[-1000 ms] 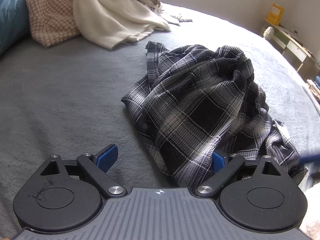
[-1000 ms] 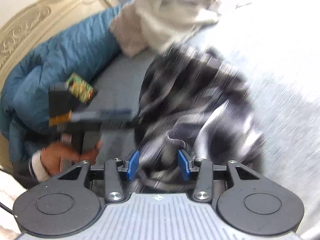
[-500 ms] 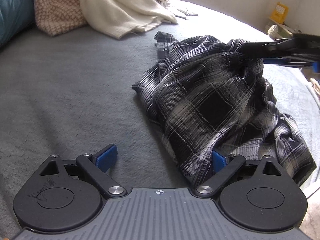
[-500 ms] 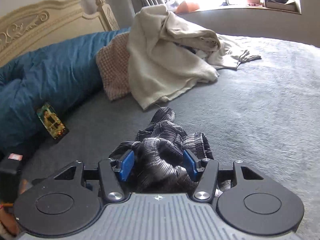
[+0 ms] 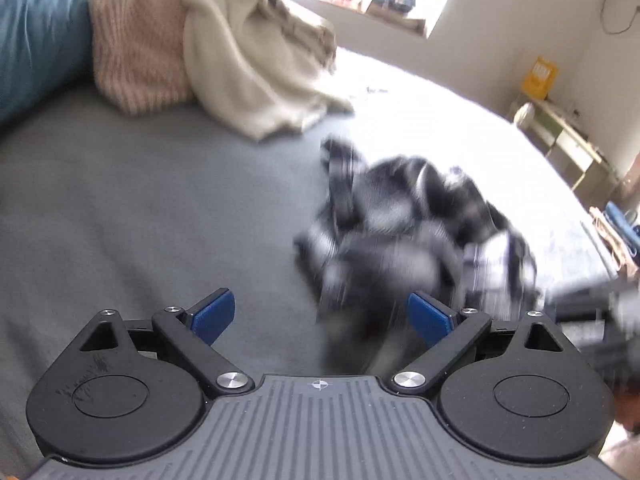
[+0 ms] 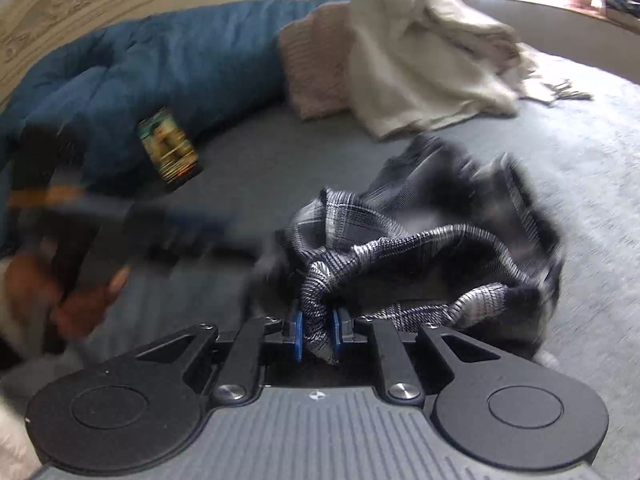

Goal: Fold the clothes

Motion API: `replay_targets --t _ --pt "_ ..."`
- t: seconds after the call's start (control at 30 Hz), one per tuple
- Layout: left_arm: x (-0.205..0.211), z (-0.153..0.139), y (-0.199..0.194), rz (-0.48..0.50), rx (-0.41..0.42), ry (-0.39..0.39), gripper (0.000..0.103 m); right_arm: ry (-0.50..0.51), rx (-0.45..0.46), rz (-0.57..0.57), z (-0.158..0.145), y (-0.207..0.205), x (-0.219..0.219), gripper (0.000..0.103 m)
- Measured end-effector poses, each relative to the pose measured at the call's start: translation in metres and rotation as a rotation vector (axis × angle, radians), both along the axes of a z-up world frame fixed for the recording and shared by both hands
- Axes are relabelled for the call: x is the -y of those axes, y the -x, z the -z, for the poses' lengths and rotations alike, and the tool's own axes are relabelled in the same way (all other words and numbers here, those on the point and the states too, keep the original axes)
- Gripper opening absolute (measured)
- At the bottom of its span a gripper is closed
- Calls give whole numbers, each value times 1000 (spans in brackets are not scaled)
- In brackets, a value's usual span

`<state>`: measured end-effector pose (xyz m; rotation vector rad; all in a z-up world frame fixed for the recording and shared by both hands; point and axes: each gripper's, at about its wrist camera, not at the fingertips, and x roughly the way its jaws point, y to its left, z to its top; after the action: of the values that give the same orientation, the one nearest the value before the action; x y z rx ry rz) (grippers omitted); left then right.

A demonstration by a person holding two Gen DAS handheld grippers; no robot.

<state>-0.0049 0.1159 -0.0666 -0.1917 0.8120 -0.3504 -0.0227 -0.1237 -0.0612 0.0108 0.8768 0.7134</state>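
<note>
The left gripper [image 5: 320, 316] is holding its fingers wide apart over the grey bed [image 5: 140, 208]. At two o'clock from it, the black-and-white plaid shirt [image 5: 408, 240] is lying crumpled and motion-blurred. The right gripper [image 6: 317, 336] is clamping a twisted fold of that shirt [image 6: 400, 248], its far edges smearing out of focus.

I count one plaid shirt [image 6: 420, 240], one cream blanket [image 5: 256, 68], one pink knitted throw [image 5: 136, 44], and one blue quilt [image 6: 168, 72] on one bed [image 5: 140, 200]. I hold two grippers, left gripper [image 5: 320, 316] and right gripper [image 6: 318, 334].
</note>
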Motion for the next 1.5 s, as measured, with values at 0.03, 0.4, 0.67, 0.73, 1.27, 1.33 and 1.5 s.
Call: replay_targets --t 0.03,0.4,0.67,0.73,1.27,1.33,1.5 --pt "0 -4 0 0 11 14 95 8 -4 -30 1 8 -4 15" --pt "35 6 7 157 -29 6 96 -11 -128 -207 8 71 -16 15" --pt "51 39 16 176 -137 -11 96 -57 -182 -57 -10 76 24 31" --pt "49 41 17 175 -142 -4 96 -105 -170 12 -18 72 42 44" --pt "52 49 20 196 -154 8 96 -94 -122 412 0 -21 50 65" --pt "53 50 19 200 -156 8 96 -58 -97 418 5 -22 45 65" --pt "55 52 19 208 -158 9 96 -12 -87 432 20 -22 32 55"
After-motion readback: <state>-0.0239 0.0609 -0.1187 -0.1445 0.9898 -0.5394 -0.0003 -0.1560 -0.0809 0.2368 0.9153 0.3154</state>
